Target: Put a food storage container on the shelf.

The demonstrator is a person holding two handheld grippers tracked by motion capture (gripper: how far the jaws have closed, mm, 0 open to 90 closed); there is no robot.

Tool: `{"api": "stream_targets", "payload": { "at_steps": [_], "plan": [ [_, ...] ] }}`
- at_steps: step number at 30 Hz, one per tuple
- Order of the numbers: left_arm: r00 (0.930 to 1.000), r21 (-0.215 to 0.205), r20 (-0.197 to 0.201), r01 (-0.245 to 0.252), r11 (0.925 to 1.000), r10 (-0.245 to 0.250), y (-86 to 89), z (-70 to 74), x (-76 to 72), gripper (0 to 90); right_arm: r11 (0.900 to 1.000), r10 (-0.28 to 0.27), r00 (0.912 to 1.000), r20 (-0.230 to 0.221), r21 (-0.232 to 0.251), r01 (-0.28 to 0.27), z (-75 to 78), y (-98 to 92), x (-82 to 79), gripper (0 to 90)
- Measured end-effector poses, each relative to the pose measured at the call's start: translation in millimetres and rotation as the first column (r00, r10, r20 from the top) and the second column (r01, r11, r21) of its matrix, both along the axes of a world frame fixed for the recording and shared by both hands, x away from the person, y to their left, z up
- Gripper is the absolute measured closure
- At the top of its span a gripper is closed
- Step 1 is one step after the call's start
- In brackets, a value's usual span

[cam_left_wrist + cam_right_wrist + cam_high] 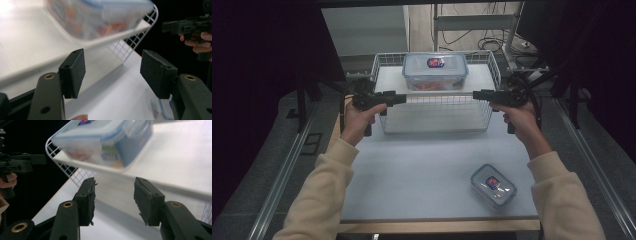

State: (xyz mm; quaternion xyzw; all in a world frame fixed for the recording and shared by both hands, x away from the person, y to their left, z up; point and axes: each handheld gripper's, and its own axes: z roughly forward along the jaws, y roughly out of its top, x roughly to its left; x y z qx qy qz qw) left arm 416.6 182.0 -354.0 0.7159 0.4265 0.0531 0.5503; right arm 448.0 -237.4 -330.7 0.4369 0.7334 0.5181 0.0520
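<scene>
While both tools (399,98) (478,94) gape, the lidded box (435,70) sits between them.

A pale desk (422,165) carries a white wire rack (437,117) at its far edge and a small lidded container (493,185) near its front right corner.

Dark curtains (257,75) either side, grey floor (277,145), cables (472,37) behind the table (422,170)

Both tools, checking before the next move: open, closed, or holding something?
Left tool: open, holding nothing.
Right tool: open, holding nothing.
</scene>
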Motion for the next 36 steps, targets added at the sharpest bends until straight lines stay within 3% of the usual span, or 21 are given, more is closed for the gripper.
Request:
{"api": "stream_targets", "payload": {
  "at_steps": [1,2,3,13,22,30,36],
  "plan": [
    [1.0000,-0.010,-0.004,0.006,0.9999,-0.006,0.5,-8.7,-6.9,36.3,1.000,0.007,1.0000,-0.003,-0.002,-0.007,-3.4,-1.6,-3.1,50.7],
    [1.0000,-0.010,-0.004,0.006,0.9999,-0.006,0.5,-8.7,-6.9,36.2,1.000,0.007,1.0000,-0.003,-0.002,-0.007,-3.4,-1.6,-3.1,50.7],
    [1.0000,-0.004,-0.003,0.005,1.0000,-0.005,0.6,-17.4,-14.2,36.3,1.000,0.017,0.9998,-0.005,-0.006,-0.017,-11.3,-5.2,-10.2,50.0],
    [0.9979,0.029,-0.022,0.061,0.9977,-0.060,-7.3,-55.9,-43.5,36.1,0.998,0.056,0.9984,-0.005,0.007,-0.056,-47.5,-21.3,-39.5,48.0],
    [0.9955,0.053,-0.033,0.091,0.9944,-0.089,-13.8,-84.8,-66.5,35.4,0.995,0.080,0.9968,-0.010,-0.055,-0.080,-80.2,-29.4,-69.7,46.3],
    [0.9916,0.074,-0.064,0.117,0.9904,-0.112,-19.7,-99.9,-76.9,35.0,0.993,0.096,0.9951,-0.025,-0.073,-0.098,-103.2,-32.8,-88.7,44.9],
    [0.9915,0.077,-0.074,0.113,0.9906,-0.107,-22.5,-106.5,-81.8,34.8,0.992,0.098,0.9947,-0.030,-0.078,-0.100,-106.7,-33.5,-93.0,43.9]
  ]
}}
